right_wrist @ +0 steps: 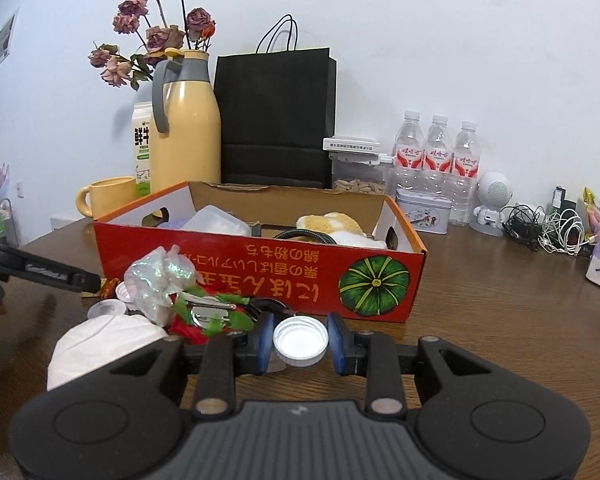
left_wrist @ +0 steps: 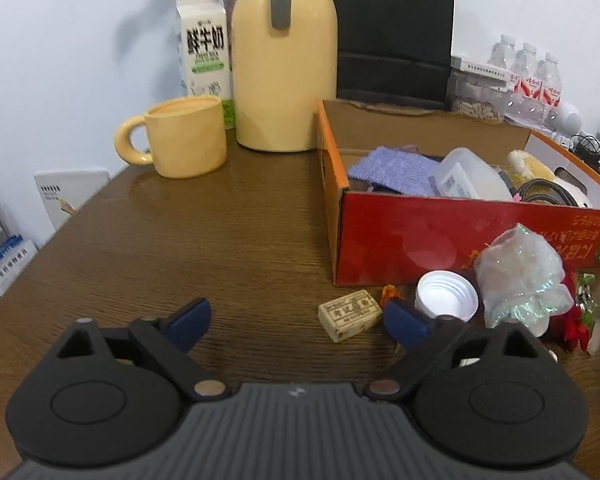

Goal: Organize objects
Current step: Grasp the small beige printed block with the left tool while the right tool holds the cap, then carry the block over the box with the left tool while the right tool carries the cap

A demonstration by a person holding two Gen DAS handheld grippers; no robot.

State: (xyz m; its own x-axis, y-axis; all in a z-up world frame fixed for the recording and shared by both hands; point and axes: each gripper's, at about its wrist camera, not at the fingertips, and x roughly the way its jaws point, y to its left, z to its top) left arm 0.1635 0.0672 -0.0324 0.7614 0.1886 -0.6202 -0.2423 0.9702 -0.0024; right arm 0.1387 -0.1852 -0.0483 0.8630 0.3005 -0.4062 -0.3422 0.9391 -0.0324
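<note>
A dark wood-grain worktop (left_wrist: 220, 220) fills the lower half of both views under a plain white wall (right_wrist: 420, 40). Nearest in the left wrist view, the left tool (left_wrist: 296, 320) hangs over bare wood with its jaws spread wide and nothing between them; a small tan printed block (left_wrist: 350, 315) lies just inside its right-hand finger, beside a white cap (left_wrist: 446, 294) and crumpled clear wrap (left_wrist: 520, 276). At bottom centre of the right wrist view, the right tool (right_wrist: 300, 340) is clamped on another white cap (right_wrist: 300, 340), open side up. Left of it lie a white mask (right_wrist: 100, 344) and red-and-green artificial flowers (right_wrist: 208, 316). Behind stands the red cardboard box (right_wrist: 260, 276), holding a clear plastic container (right_wrist: 216, 220). Farther back, against the wall, stand a yellow mug (left_wrist: 184, 140), yellow jug (left_wrist: 286, 60), milk carton (left_wrist: 202, 44), black paper bag (right_wrist: 276, 116) and water bottles (right_wrist: 438, 148).
</note>
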